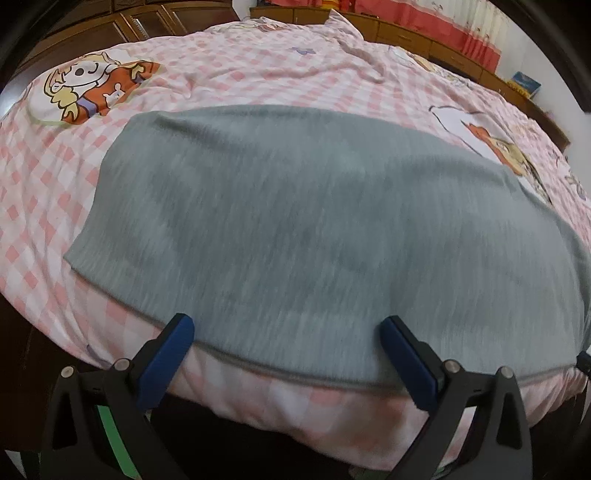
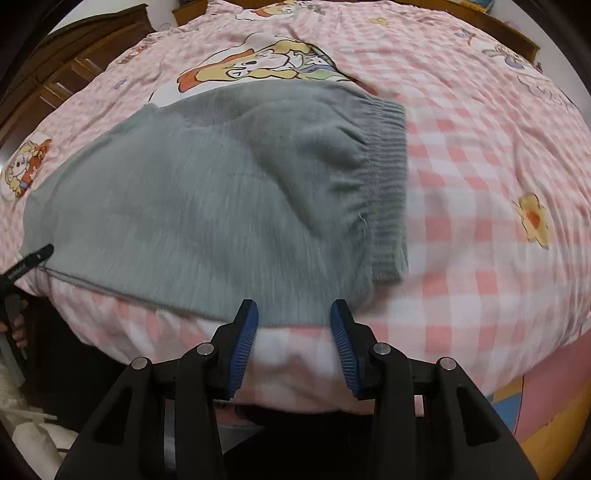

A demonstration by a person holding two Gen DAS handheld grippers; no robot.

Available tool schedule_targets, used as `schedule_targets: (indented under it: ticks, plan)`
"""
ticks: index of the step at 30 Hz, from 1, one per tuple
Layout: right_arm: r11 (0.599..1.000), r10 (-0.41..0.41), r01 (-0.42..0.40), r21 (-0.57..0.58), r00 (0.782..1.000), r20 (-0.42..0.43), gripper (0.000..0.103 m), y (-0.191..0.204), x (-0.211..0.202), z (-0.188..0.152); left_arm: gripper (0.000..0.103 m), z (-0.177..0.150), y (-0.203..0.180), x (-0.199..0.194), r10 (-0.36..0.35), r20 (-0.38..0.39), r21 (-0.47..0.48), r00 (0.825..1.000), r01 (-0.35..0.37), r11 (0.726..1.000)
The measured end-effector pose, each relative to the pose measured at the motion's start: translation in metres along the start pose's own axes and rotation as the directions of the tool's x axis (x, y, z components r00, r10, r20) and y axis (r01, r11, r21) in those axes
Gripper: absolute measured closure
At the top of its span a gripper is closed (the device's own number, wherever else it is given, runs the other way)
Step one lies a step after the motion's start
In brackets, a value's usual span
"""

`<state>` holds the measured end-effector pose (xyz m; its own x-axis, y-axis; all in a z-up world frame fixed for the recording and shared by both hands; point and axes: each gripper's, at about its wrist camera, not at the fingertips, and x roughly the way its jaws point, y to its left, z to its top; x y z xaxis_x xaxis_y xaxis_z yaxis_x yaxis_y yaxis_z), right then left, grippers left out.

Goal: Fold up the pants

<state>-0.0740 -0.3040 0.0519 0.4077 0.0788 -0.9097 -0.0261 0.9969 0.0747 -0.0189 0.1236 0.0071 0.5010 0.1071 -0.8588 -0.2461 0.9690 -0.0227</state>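
Note:
Grey knit pants (image 1: 295, 229) lie flat across the pink checked bed, their long edge running along the near side. In the right wrist view the same pants (image 2: 177, 206) end in a ribbed waistband (image 2: 388, 177) on the right. My left gripper (image 1: 286, 325) is open at the near edge of the cloth, its blue fingers (image 1: 173, 350) spread wide with nothing between them. Just below the waistband corner my right gripper (image 2: 293, 310) is open too, empty. The left gripper's tip (image 2: 35, 258) shows at the left in the right wrist view.
The pink checked cover (image 1: 258, 66) with cartoon prints spans the bed (image 2: 480, 147). Dark wooden cabinets (image 1: 129, 26) stand behind on the left, a low wooden shelf (image 1: 424, 40) and red curtains on the far side. A hand (image 2: 16, 332) shows at the left edge.

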Motion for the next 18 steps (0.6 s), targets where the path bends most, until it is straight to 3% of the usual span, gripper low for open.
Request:
schedule_targets:
  ticks: [6,9,13,18]
  plan:
    - [1.0,0.0,0.001,-0.018,0.997,0.075,0.061,0.014,-0.025,-0.002,0.005,-0.013,0.029,-0.015,-0.112,0.024,-0.107,0.993,0.113,0.988]
    - [0.999,0.025,-0.021,-0.042,0.996,0.086,0.061,0.024,-0.022,-0.001,0.006,-0.015,0.054,-0.022,-0.099,0.06,-0.173,0.993,0.108,0.979]
    - [1.0,0.013,-0.012,-0.007,0.999,0.043,0.061,0.023,0.007,-0.004,0.008,-0.02,0.083,-0.02,-0.146,0.076,-0.272,0.986,0.162,0.949]
    - [0.999,0.032,-0.034,0.025,0.998,0.058,0.059,0.019,0.009,-0.007,0.008,-0.022,0.109,-0.009,-0.107,0.075,-0.364,0.991,0.127,0.923]
